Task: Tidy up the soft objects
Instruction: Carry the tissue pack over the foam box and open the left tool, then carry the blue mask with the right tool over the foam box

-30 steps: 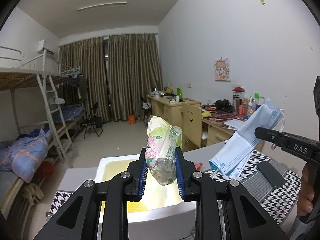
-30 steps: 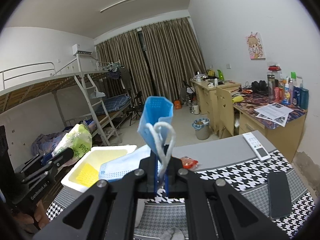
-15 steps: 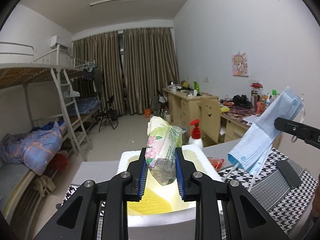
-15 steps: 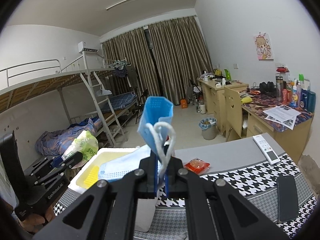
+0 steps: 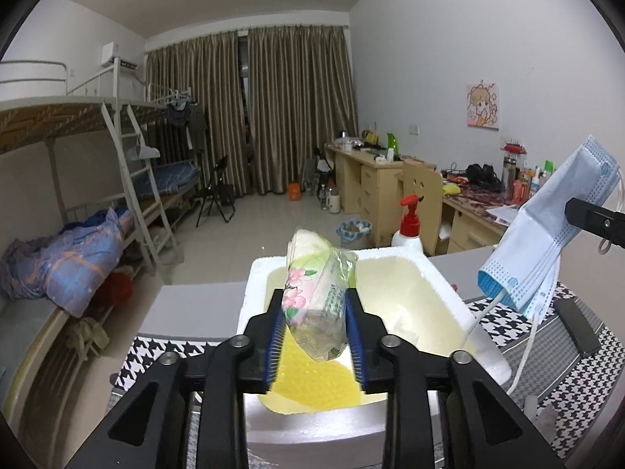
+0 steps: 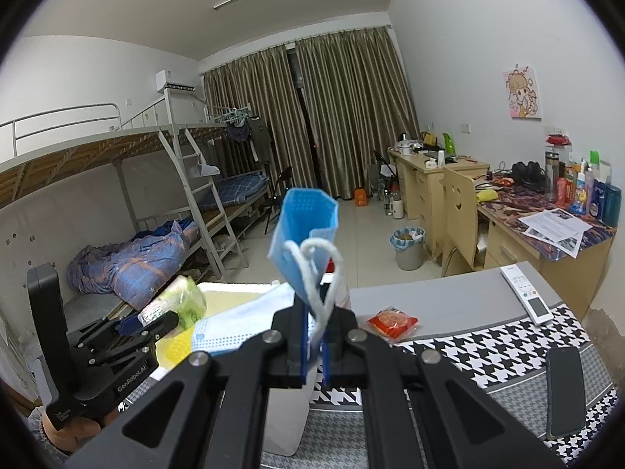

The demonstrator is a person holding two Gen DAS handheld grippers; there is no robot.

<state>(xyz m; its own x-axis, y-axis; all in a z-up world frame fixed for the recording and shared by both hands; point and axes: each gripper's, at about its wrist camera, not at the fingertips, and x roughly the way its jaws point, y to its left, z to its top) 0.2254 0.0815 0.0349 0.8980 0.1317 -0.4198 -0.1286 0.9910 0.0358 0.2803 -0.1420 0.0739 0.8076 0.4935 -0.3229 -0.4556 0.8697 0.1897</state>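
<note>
The tissue pack [image 5: 316,297] sits between the blue pads of the left claw [image 5: 315,336], right over the white foam box [image 5: 449,293]. A sec ago the box was lower and farther off in the left view; now the pack hangs over its yellow inside. The left claw's jaws are opening, w/ the pack between them and a gap showing beside it, so the pack looks abt to drop in. That would be one soft thing put away.

At 3 o'clock in the left view, the right claw [image 6: 312,348] is pinched tight on a blue face mask [image 6: 302,234], same as before. The mask hangs over the box's right rim, prob. next to go in. A 2nd mask [image 6: 234,320] already lies in the box. A red snack pack [image 6: 392,320] waits on the desk [image 6: 449,297].
</note>
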